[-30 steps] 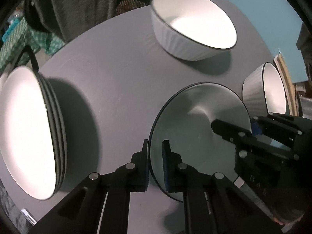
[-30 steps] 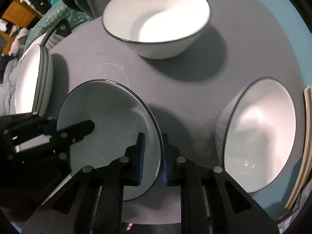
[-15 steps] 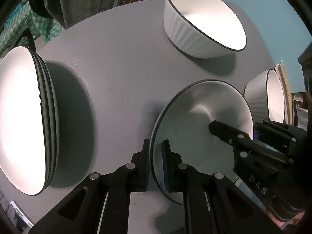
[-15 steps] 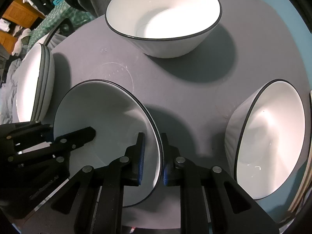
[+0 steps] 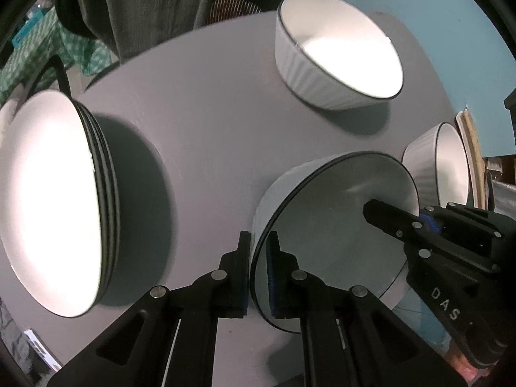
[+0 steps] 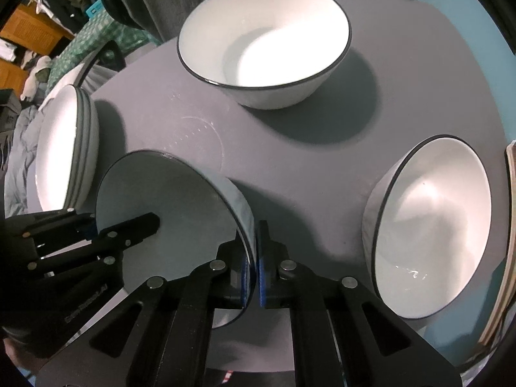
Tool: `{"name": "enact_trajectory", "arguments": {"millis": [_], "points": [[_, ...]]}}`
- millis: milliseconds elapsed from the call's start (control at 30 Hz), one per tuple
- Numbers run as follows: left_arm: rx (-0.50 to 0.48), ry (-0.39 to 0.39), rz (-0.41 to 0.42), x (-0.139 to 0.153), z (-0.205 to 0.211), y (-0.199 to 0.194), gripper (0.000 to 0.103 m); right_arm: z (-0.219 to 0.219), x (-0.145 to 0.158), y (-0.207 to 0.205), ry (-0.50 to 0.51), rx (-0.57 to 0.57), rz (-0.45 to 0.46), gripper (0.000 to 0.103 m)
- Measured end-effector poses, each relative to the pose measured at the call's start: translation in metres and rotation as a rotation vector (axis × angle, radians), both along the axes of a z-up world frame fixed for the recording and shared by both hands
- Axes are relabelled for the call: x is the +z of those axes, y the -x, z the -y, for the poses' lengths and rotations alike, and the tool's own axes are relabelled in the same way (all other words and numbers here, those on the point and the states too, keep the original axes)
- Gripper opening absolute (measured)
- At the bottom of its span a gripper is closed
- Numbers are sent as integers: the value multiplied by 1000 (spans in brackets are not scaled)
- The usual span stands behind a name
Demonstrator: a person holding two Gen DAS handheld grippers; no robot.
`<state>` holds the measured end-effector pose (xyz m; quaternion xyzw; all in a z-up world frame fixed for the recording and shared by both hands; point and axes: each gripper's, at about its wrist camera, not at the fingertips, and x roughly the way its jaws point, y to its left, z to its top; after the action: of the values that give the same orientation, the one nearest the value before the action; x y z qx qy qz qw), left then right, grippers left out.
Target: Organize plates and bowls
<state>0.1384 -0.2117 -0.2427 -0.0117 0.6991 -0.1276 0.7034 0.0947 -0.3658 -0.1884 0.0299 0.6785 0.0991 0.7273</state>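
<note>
Both grippers hold one white bowl with a dark rim [image 5: 335, 225] above the round grey table [image 5: 209, 122]. My left gripper [image 5: 258, 248] is shut on its left rim. My right gripper [image 6: 254, 251] is shut on its right rim [image 6: 238, 213]; the bowl's inside also shows in the right wrist view [image 6: 161, 213]. A stack of white plates [image 5: 54, 200] stands at the left, also in the right wrist view [image 6: 64, 148]. A large white bowl [image 5: 338, 61] sits at the far side. Another white bowl [image 6: 432, 235] sits at the right.
A dark grey cloth hangs behind the table [image 5: 154, 6]. A green checked fabric [image 6: 93, 32] lies beyond the left edge. The table's right edge meets a blue floor [image 5: 458, 32]. A pale board edge [image 6: 509, 225] stands at the far right.
The held bowl has risen and tilted with both grippers on it. The plate stack and the other bowls have not moved on the table.
</note>
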Motion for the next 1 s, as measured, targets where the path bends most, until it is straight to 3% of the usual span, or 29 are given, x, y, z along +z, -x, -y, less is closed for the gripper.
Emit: {"name": "enact_trajectory", "arguments": {"millis": [533, 800, 1000], "points": [[-7, 48, 95, 57, 12, -32, 8, 31, 49, -11, -1, -35, 47, 5], [-17, 38, 133, 70, 19, -73, 8, 38, 66, -41, 8, -32, 72, 5], [-17, 21, 129, 62, 22, -97, 8, 38, 64, -71, 7, -33, 62, 5]]}}
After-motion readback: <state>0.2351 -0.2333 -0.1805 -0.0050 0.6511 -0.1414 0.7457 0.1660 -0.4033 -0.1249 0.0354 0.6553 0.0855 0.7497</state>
